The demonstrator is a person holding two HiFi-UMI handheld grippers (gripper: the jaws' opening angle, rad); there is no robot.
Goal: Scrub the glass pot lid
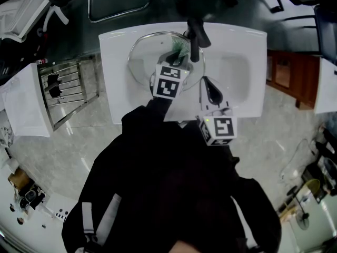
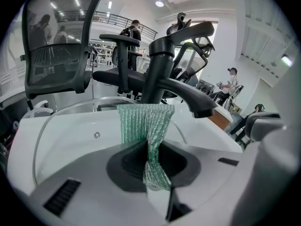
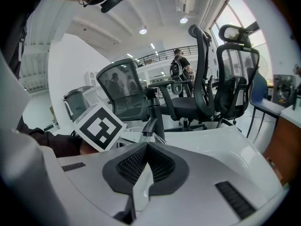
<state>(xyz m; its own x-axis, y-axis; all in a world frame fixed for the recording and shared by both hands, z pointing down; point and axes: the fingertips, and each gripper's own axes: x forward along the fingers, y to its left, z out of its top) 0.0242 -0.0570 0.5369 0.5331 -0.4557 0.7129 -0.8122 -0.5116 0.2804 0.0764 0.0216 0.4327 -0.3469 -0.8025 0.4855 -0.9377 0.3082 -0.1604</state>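
Observation:
The glass pot lid (image 1: 145,62) lies in the left part of the white sink (image 1: 239,73); its rim shows as a clear arc (image 2: 56,114) in the left gripper view. My left gripper (image 1: 176,57) is over the lid, below the black faucet (image 1: 196,33), and is shut on a green mesh scrub cloth (image 2: 146,126). The cloth (image 1: 181,47) fans out ahead of the jaws toward the faucet (image 2: 164,74). My right gripper (image 1: 206,84) hovers over the sink's right half, shut with nothing held. From its own view the right gripper (image 3: 146,166) faces the left gripper's marker cube (image 3: 99,126).
A metal dish rack (image 1: 68,88) stands left of the sink. A wooden cabinet (image 1: 287,75) is to the right. Office chairs (image 3: 221,84) and people stand beyond the sink. Dark sleeves (image 1: 158,157) fill the lower head view.

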